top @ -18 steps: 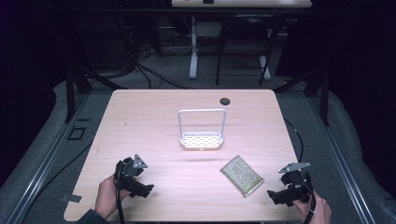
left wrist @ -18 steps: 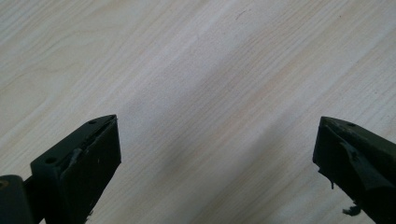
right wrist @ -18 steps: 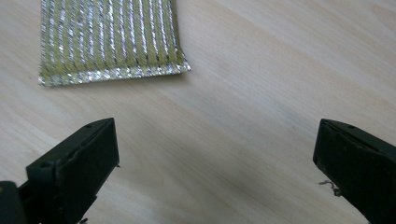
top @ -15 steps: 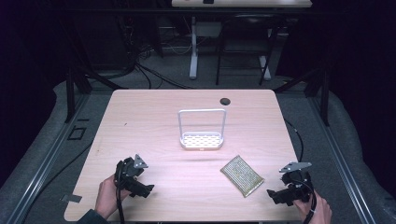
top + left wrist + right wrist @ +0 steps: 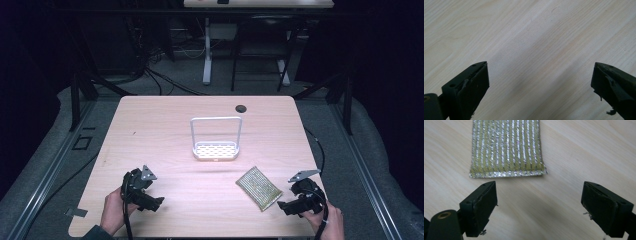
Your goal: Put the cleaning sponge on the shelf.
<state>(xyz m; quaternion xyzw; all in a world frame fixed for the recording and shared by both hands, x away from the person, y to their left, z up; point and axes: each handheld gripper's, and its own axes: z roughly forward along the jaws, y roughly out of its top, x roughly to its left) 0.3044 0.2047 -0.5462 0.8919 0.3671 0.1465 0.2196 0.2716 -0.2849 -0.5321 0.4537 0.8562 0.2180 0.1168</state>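
A yellow scouring pad with silver stripes (image 5: pixel 258 188) lies flat on the wooden table (image 5: pixel 165 130), front right. My right gripper (image 5: pixel 284 207) sits just right of it, low over the table and pointing left at it. In the right gripper view the pad (image 5: pixel 506 147) lies just beyond the right gripper (image 5: pixel 539 197), whose jaws stand open with bare wood between them. My left gripper (image 5: pixel 153 203) is held at the front left. The left gripper (image 5: pixel 540 75) is open over bare wood.
A white wire rack with a tall handle and a perforated base (image 5: pixel 216 149) stands at the table's middle. A dark round hole (image 5: pixel 241 108) marks the far edge. Beyond the table are desk legs and cables on the floor.
The right gripper has edged a little to the left, closer to the pad. The left gripper and the pad have stayed where they were.
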